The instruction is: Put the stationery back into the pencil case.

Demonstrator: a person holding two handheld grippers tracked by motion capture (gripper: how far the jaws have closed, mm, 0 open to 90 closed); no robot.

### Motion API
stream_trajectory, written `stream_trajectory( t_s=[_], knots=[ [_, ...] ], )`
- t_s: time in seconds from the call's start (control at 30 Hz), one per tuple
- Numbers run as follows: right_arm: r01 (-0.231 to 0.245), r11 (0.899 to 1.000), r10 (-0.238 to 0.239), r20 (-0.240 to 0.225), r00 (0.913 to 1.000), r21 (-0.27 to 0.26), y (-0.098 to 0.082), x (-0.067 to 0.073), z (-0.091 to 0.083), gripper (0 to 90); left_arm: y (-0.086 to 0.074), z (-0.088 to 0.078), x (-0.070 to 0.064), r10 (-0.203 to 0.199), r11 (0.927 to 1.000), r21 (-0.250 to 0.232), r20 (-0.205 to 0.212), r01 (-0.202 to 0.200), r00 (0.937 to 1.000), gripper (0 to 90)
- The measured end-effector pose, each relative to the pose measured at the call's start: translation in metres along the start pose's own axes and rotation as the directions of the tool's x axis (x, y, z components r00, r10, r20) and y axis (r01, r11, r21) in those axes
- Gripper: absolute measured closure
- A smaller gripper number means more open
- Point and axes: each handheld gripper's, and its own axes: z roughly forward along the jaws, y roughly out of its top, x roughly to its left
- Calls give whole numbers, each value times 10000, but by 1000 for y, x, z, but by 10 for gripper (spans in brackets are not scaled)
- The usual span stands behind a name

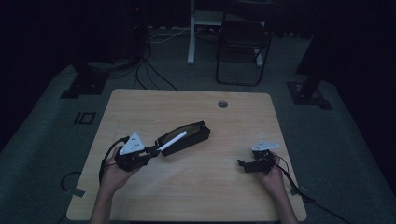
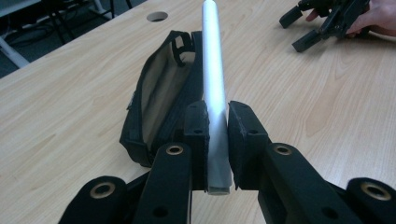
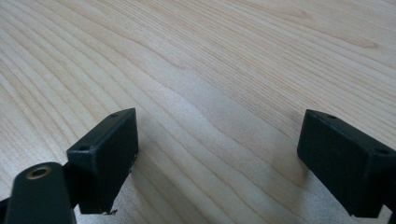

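Observation:
My left gripper [image 1: 152, 150] [image 2: 217, 140] is shut on a white tube [image 2: 214, 93] [image 1: 172, 140], clamped near its lower end between the two pads. The tube points away from me along the right-hand side of a black pencil case [image 2: 161, 98] [image 1: 183, 137], which lies open on the wooden table [image 1: 196, 186] with its pale lining showing. My right gripper [image 1: 242, 164] [image 3: 217, 163] rests low over bare wood at the right side of the table, jaws wide apart with nothing between them. It also appears far off in the left gripper view, as the right gripper [image 2: 299, 30] held by a hand [image 2: 378, 16].
A round cable hole [image 1: 222, 104] [image 2: 157, 16] sits near the table's far edge. Beyond the table stand a folding chair [image 1: 243, 42] and a white desk leg [image 1: 191, 32], with cables on the dark floor.

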Motion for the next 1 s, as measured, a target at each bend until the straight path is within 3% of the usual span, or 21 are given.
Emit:
stream_trajectory(
  t_s=[0.53, 1.0],
  knots=[
    [0, 10000, 0, -1, 10000, -1, 0, 0, 0, 126, 15, -1, 10, 148, 9999, -64, -176, -149, 9997, 791],
    [11, 10000, -11, -11, 10000, -3, 0, 0, 0, 126, 24, 8, 15, 131, 9995, -272, -17, -131, 9999, 791]
  ],
)
